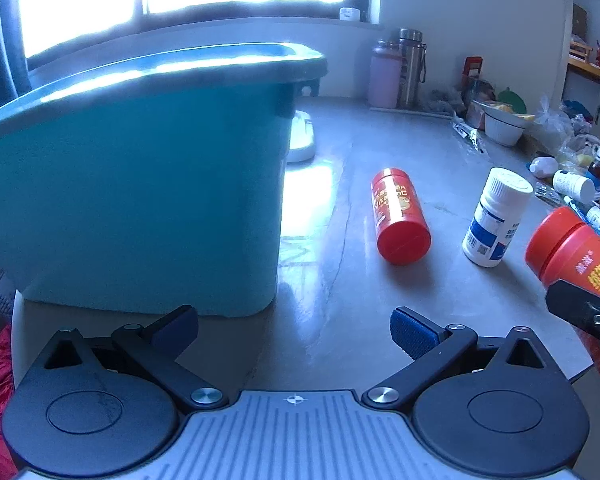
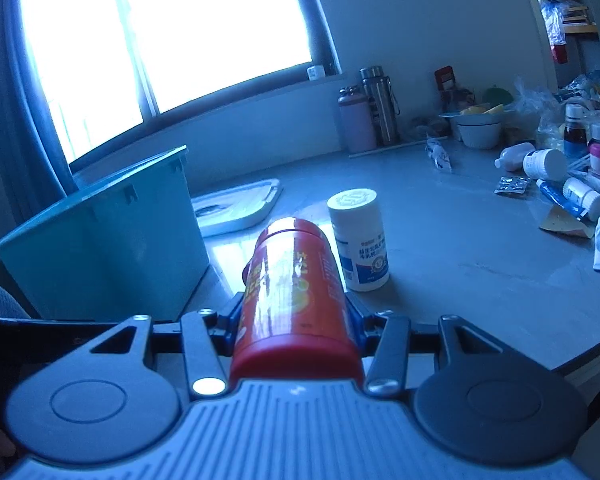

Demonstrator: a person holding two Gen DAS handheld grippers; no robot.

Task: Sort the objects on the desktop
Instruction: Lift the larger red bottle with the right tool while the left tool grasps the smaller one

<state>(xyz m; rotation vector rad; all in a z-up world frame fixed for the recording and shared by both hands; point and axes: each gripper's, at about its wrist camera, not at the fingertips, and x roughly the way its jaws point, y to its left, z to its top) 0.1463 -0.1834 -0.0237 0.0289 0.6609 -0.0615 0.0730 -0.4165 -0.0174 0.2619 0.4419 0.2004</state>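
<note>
My right gripper (image 2: 296, 316) is shut on a red bottle (image 2: 296, 280) with yellow lettering and holds it above the table; the bottle also shows at the right edge of the left wrist view (image 1: 572, 252). My left gripper (image 1: 294, 330) is open and empty, low over the table beside the teal bin (image 1: 140, 184). A second red bottle (image 1: 400, 216) lies on its side on the table. A white bottle with a blue label (image 1: 496, 216) stands upright to its right; it also shows just beyond the held bottle in the right wrist view (image 2: 360, 240).
The teal bin (image 2: 100, 236) stands at the left with a white lid (image 2: 236, 208) behind it. A pink flask (image 1: 384, 74) and a steel flask (image 1: 410, 68) stand at the back wall. A white bowl (image 2: 480, 130), medicine bottles, tubes and blister packs (image 2: 510, 186) crowd the right side.
</note>
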